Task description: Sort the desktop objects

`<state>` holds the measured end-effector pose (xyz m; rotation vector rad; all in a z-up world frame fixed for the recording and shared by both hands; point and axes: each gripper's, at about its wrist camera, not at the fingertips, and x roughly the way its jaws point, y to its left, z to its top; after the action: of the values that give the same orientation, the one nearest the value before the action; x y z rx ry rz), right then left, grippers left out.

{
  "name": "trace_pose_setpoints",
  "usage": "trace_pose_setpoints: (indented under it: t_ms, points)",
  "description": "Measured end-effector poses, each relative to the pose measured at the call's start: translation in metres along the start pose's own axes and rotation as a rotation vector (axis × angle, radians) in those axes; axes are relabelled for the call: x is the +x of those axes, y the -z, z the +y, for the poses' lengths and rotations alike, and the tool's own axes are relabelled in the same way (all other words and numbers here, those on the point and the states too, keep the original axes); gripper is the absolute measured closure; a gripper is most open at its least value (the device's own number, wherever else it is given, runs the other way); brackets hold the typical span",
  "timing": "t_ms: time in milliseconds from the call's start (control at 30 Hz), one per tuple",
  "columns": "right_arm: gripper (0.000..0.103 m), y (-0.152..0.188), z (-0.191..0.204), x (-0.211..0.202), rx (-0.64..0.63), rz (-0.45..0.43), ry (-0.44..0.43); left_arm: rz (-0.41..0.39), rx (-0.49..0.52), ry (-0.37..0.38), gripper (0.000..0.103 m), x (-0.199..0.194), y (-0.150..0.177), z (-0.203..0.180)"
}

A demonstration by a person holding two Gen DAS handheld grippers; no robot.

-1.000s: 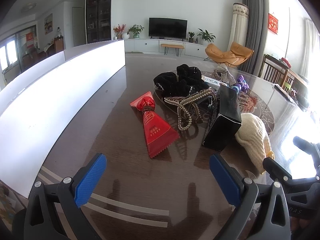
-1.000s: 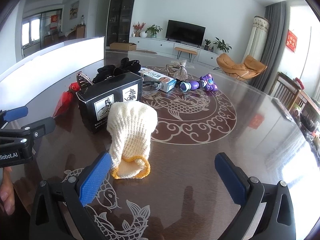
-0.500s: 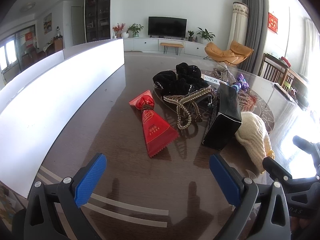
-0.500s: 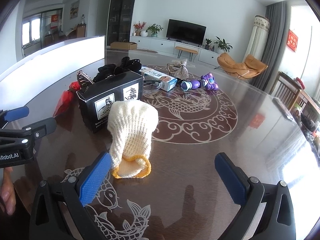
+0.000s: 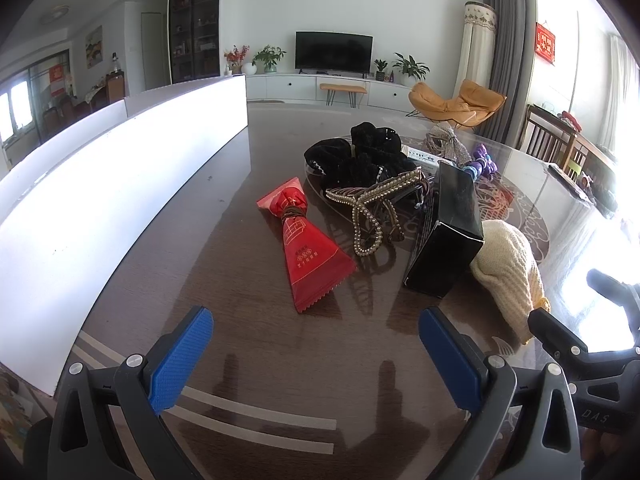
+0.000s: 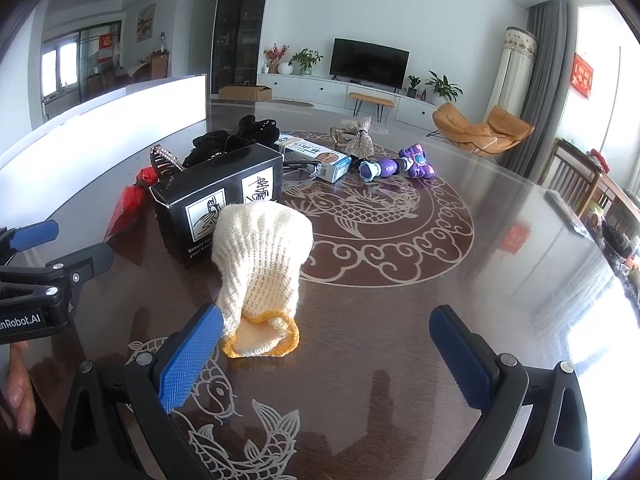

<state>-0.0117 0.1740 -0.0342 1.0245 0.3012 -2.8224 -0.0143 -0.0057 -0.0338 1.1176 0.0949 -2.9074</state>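
Note:
On the dark table lies a red pouch (image 5: 306,244) tied at its neck, just ahead of my open left gripper (image 5: 316,354). Right of it lie a beaded clip (image 5: 370,208), black fabric (image 5: 360,156) and a black box (image 5: 448,232). A cream knitted glove (image 6: 262,264) rests against that black box (image 6: 218,200), its cuff near the left finger of my open right gripper (image 6: 324,354). Farther back lie a white-blue carton (image 6: 316,154), a glittery bow (image 6: 360,140) and a purple toy (image 6: 396,166). Neither gripper holds anything.
A long white panel (image 5: 108,188) runs along the table's left side. The left gripper's body (image 6: 40,280) and a hand (image 6: 18,392) show at the left of the right wrist view. Chairs (image 6: 580,184) stand past the right table edge.
Both views have drifted very slightly toward the objects; nothing on the table has moved and both grippers stay open.

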Motion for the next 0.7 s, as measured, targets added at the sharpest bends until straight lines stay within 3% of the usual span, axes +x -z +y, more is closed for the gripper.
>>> trace_pose_setpoints:
  t_ms: [700]
  points:
    - [0.000,0.0002,0.0000,-0.0004,-0.001,0.001,0.000,0.006,0.005,0.005,0.000,-0.0025,0.0000,0.0015]
